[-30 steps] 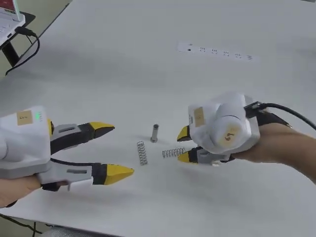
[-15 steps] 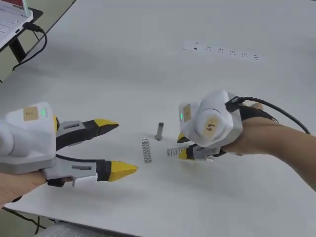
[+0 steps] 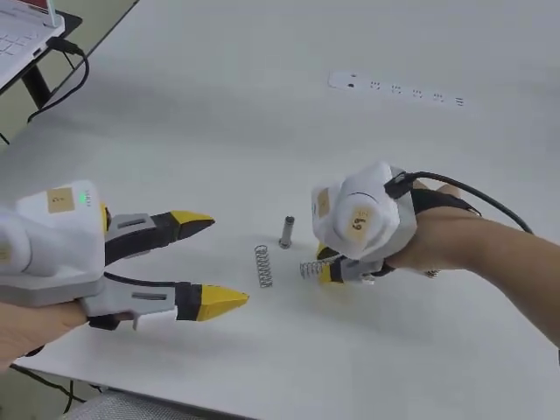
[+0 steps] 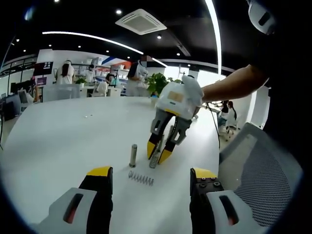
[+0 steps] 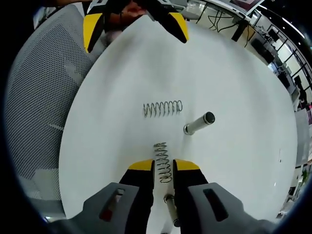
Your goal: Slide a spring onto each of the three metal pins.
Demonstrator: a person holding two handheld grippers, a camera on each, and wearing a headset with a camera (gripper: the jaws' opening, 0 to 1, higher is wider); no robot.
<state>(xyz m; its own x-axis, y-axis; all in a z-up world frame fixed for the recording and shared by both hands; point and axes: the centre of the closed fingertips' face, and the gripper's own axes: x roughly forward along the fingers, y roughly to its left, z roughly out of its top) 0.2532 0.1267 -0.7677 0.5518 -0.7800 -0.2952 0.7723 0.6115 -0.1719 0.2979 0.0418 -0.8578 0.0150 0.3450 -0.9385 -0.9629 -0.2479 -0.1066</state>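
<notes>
Pointing forward from right hand-held gripper [image 5: 164, 166]: spring [image 5: 161, 153]

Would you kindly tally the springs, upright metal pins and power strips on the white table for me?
Springs: 2, a loose spring and a second spring between the fingers of the right gripper.
Upright metal pins: 1, the pin.
Power strips: 1, the power strip.
Total: 4.

Over the last second I've rolled my right gripper [image 3: 326, 264] further over, so its white body now faces up. Its yellow-tipped jaws, spread wide before, have drawn in onto the end of the small coiled steel wire spring [image 5: 163, 163].
</notes>
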